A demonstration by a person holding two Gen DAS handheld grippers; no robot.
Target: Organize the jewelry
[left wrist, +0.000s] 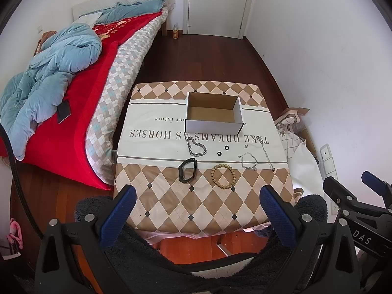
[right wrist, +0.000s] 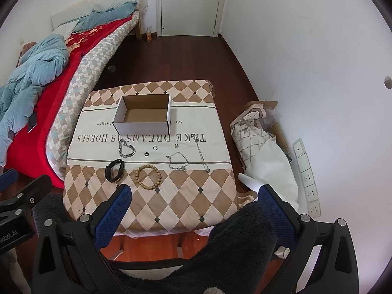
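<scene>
An open, empty cardboard box (left wrist: pixel 213 111) (right wrist: pixel 144 116) stands at the far middle of a cloth-covered table (left wrist: pixel 171 201) (right wrist: pixel 186 201). In front of it lie a thick silver chain (left wrist: pixel 196 145) (right wrist: pixel 126 148), two small black rings (left wrist: pixel 223 150) (right wrist: pixel 150 151), a black band (left wrist: pixel 187 170) (right wrist: pixel 114 169), a wooden bead bracelet (left wrist: pixel 223 176) (right wrist: pixel 148 177), a thin silver bracelet (left wrist: pixel 248 161) (right wrist: pixel 178 161) and a silver necklace (left wrist: pixel 267 154) (right wrist: pixel 201 153). My left gripper (left wrist: pixel 197 208) and right gripper (right wrist: pixel 196 208) are open and empty, above the table's near edge.
A bed (left wrist: pixel 61 93) (right wrist: pixel 39 80) with red and blue bedding runs along the left. A white door (left wrist: pixel 218 5) is at the back. Pillows and cardboard (right wrist: pixel 262 142) lie on the floor at the right, beside a power strip (right wrist: pixel 307 176).
</scene>
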